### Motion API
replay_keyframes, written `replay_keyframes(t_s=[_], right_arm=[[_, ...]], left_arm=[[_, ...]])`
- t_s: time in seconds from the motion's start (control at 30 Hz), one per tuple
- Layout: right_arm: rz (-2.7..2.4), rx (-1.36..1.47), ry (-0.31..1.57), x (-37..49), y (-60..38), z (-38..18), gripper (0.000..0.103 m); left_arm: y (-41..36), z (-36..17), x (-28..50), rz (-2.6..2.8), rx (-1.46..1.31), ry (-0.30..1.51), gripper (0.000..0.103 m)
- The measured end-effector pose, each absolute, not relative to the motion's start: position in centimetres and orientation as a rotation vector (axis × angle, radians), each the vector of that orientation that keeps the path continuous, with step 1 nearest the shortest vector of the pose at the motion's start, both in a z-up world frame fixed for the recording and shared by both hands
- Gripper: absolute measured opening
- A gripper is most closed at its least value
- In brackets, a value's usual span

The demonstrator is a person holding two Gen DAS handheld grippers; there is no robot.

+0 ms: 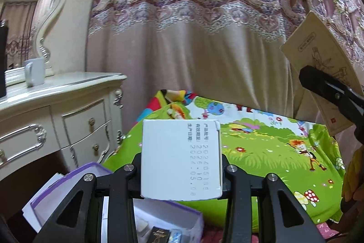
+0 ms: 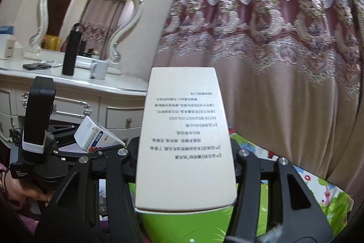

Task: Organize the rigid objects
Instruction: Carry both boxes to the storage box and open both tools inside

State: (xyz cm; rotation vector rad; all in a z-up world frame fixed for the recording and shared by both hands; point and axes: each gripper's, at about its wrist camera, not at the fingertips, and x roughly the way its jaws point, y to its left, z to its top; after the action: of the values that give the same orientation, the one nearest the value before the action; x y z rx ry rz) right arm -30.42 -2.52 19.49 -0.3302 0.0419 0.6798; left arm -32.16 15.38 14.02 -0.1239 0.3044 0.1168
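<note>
Your left claw (image 1: 182, 165) grips a small white box (image 1: 180, 158) above the open purple-edged box (image 1: 118, 215). Your right claw (image 2: 185, 158) clamps a tall cream box (image 2: 185, 136), raised over the cartoon mat (image 1: 273, 147) beside the white desk (image 1: 56, 85).

I am working in a home bedroom: left of my tongs stands a cream dressing table (image 2: 75, 88) with an ornate silver-framed mirror (image 2: 91, 3) and a white mug (image 2: 100, 70). Ahead hang pink embroidered curtains (image 1: 193, 15), above a cartoon-print play mat (image 1: 261, 147).
</note>
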Motion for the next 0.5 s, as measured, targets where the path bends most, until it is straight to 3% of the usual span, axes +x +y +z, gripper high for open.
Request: replay_keyframes(t_s=[0.5], right_arm=[[0.931,-0.497,0.213,-29.7,7.2,15.0,0.055]], left_arm=[[22.9,9.1,-35.0,0.312,-0.248,0.416,0.04]])
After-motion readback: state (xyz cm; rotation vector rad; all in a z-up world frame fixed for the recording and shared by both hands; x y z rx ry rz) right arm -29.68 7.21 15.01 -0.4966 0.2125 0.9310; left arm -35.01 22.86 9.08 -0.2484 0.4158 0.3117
